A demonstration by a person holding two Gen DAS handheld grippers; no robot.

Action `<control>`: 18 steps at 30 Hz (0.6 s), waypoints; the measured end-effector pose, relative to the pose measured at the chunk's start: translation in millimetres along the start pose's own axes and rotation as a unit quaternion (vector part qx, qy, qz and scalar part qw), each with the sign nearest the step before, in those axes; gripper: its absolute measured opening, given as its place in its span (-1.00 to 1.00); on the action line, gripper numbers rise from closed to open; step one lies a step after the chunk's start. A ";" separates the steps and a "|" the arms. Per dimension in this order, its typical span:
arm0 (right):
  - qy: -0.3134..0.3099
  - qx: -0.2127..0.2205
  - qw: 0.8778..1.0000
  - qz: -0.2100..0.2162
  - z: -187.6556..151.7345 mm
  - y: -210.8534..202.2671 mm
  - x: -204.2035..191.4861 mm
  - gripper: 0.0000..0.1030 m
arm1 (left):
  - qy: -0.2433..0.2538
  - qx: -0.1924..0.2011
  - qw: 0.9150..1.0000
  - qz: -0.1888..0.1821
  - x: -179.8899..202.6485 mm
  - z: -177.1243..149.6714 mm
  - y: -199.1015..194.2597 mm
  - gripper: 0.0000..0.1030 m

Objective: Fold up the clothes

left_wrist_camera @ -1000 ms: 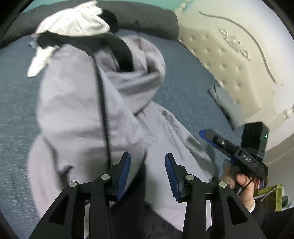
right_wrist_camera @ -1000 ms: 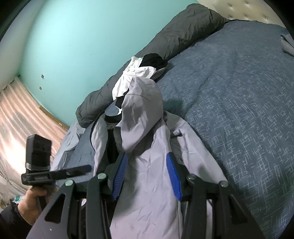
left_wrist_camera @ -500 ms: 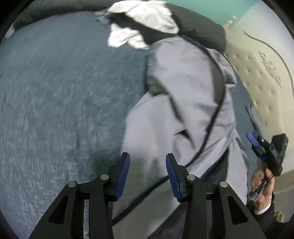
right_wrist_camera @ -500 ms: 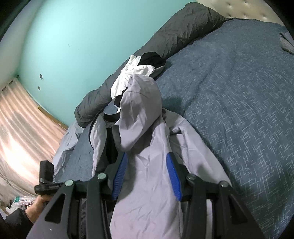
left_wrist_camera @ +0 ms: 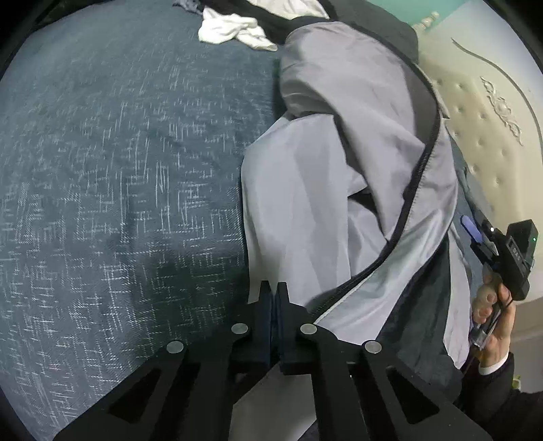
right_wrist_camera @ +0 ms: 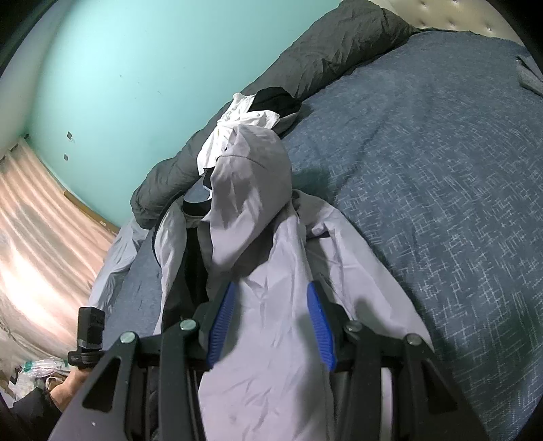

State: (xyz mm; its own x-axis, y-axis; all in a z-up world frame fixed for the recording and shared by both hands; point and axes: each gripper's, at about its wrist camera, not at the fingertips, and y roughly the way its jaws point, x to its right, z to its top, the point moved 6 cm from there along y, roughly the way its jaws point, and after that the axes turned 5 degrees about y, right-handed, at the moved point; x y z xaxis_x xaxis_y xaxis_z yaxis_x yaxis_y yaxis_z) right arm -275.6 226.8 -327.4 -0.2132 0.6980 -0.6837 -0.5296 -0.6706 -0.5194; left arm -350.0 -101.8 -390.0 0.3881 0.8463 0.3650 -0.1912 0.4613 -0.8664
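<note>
The grey jacket (left_wrist_camera: 332,169) sprawls unfolded across the blue bedspread (left_wrist_camera: 112,163), thin and smooth with a light sheen, its black zipper (left_wrist_camera: 417,176) curving down one open front edge and its rounded hood (right_wrist_camera: 251,179) flopped over the body. One jacket here, and beyond it one small heap: a crumpled white garment (left_wrist_camera: 230,29) and a black one (right_wrist_camera: 276,101) against the puffy dark grey duvet (right_wrist_camera: 325,57). On the left, the left gripper (left_wrist_camera: 273,298) is clenched tight right at the jacket's lower corner; whether it pinches fabric I can't tell. The bedspread shows a woven crosshatch fleck. Over on the right, the right gripper (right_wrist_camera: 269,319) hangs released, two ribbed blue pads (right_wrist_camera: 320,325) spread above the wrinkled cloth. A cream tufted headboard (left_wrist_camera: 482,135) stands behind.
</note>
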 end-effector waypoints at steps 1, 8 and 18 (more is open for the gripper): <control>0.000 0.000 1.000 -0.001 -0.2 0.4 0.1 -0.13 | 0.003 0.006 1.000 0.002 0.9 1.7 -5.1 -0.98; -0.001 0.000 1.000 0.000 -1.3 0.7 -1.2 -0.13 | 0.017 0.045 0.997 0.062 -12.9 21.4 -64.2 -0.98; -0.008 -0.003 1.000 -0.003 -2.6 3.8 -1.5 -0.13 | 0.007 0.075 0.983 0.168 -64.3 64.1 -141.0 -0.98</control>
State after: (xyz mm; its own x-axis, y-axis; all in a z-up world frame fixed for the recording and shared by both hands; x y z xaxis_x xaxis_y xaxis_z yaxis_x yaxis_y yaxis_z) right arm -275.2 222.6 -329.7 -0.2231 0.7059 -0.6723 -0.5265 -0.6677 -0.5263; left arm -405.8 -204.2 -269.5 0.2924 0.9544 0.0606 -0.4419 0.1910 -0.8765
